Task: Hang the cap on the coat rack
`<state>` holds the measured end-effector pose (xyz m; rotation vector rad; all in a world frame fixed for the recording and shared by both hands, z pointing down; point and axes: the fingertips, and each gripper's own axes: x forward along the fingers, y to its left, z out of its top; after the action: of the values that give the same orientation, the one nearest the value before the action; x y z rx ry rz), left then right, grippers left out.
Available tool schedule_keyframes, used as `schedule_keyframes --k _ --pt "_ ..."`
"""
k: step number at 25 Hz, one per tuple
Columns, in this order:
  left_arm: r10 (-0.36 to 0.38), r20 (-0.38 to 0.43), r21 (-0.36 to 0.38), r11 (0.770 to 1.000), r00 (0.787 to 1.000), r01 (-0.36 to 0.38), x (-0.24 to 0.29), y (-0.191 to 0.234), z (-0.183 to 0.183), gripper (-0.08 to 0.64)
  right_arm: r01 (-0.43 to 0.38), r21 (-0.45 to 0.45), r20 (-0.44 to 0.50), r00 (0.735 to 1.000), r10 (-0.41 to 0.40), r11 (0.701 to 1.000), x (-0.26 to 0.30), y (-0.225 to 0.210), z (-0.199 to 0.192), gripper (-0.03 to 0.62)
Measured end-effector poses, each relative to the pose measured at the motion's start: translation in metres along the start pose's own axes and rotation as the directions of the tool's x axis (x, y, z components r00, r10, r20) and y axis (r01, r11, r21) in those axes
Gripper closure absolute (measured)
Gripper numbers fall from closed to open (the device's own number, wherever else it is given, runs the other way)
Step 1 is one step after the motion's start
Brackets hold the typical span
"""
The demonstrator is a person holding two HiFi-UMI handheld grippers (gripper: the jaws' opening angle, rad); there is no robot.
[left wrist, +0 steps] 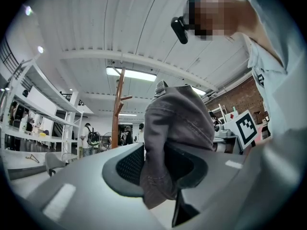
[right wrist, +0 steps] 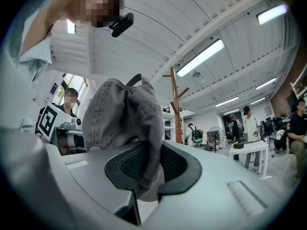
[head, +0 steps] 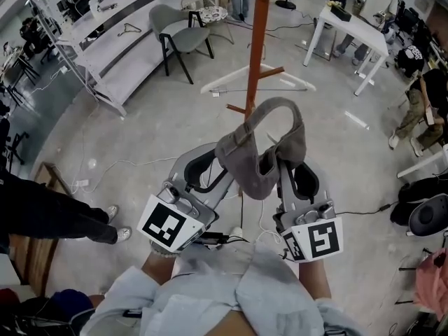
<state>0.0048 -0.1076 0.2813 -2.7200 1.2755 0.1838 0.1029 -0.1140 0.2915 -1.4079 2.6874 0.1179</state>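
Note:
A grey cap (head: 260,152) hangs in the air between my two grippers, brim arching up toward the rack. My left gripper (head: 222,161) is shut on the cap's left edge, and the left gripper view shows the grey cloth (left wrist: 177,138) pinched between its jaws. My right gripper (head: 283,161) is shut on the cap's right edge, with the cloth (right wrist: 127,123) caught between its jaws. The brown wooden coat rack (head: 259,40) stands just beyond the cap, its lower pegs right behind the brim. The rack's pole also shows as a coat rack (left wrist: 116,107) and a coat rack (right wrist: 175,109) in the gripper views.
A grey chair (head: 178,33) and a long white shelf unit (head: 91,33) stand at back left. White tables (head: 346,33) sit at back right with people near them. A person's legs (head: 63,219) are at left. Cables trail over the grey floor (head: 140,131).

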Motion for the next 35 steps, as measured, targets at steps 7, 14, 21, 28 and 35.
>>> schedule_keyframes --k 7,14,21,28,35 --pt "0.001 -0.011 -0.003 1.000 1.000 -0.001 0.023 0.012 0.002 0.430 0.002 0.014 -0.010 1.000 -0.002 1.000 0.018 -0.019 0.003 0.522" --pt "-0.024 -0.004 -0.006 1.000 1.000 0.024 0.036 0.026 0.004 0.430 0.028 -0.001 -0.014 1.000 -0.028 1.000 0.035 -0.027 0.006 0.522" --pt "-0.044 0.005 -0.011 0.999 0.999 0.044 0.051 0.042 0.008 0.431 0.034 0.025 -0.015 0.999 -0.034 0.999 0.054 -0.037 0.008 0.522" --pt "-0.075 0.005 0.005 0.997 0.997 0.075 0.068 0.068 0.016 0.433 0.035 0.024 -0.024 0.999 -0.035 0.999 0.084 -0.045 0.014 0.522" --pt "-0.102 0.022 0.018 0.995 0.995 0.101 0.090 0.086 0.028 0.433 0.043 -0.019 -0.020 0.999 -0.043 0.999 0.108 -0.060 0.028 0.522"
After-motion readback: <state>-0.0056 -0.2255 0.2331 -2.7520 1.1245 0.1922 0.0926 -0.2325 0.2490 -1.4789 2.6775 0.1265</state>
